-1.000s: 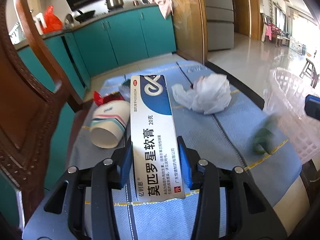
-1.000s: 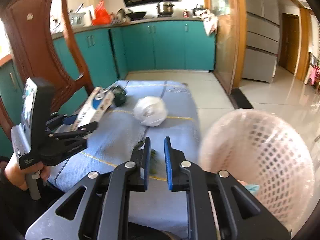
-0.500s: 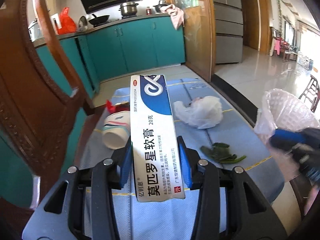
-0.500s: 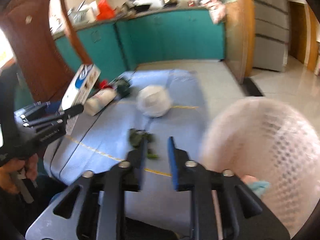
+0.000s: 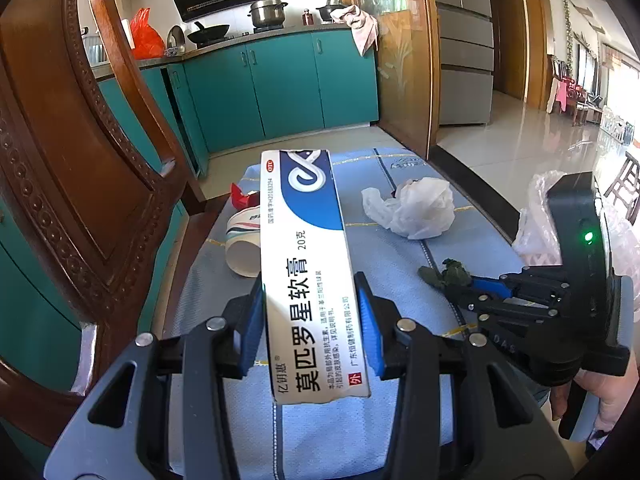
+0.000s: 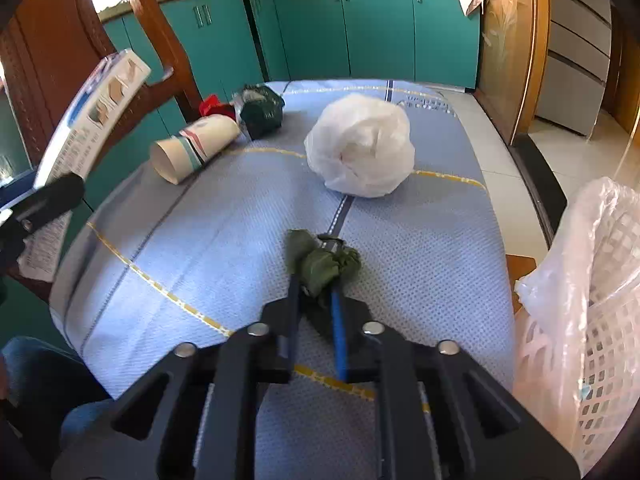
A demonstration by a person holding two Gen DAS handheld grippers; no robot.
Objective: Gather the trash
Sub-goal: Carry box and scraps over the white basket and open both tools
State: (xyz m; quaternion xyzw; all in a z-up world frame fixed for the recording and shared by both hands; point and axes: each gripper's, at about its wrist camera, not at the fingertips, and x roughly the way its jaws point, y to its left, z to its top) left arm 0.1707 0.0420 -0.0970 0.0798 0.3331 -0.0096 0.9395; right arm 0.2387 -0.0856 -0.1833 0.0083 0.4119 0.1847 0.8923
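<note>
The right claw [image 6: 316, 280] is clamped on the wilted green leaf scrap [image 6: 320, 264], its jaws having just closed around it; the scrap bunches between the blue pads, low against the blue cloth on the counter [image 6: 200, 240]. The left claw [image 5: 310, 320] grips the white-and-blue ointment box [image 5: 308, 264] by its long sides, the box jutting forward and held clear above the cloth.

For the right claw, the lined pink basket [image 6: 592, 320] stands just to its right at the counter's edge; straight ahead lies the crumpled white bag [image 6: 360, 144], and ahead to the left the tipped paper cup [image 6: 196, 148] with a dark green wad [image 6: 260, 110] and a red scrap [image 6: 212, 106] beyond it.

The step in hand looks like carrying the leaf to the basket; it should go well if the claw lifts straight up first, so the limp scrap peels off the cloth rather than dragging; then swing right, get well over the liner's rim, and only then let go; a soft leaf may cling to a pad, so a wide release helps. The box can follow by the same route.
</note>
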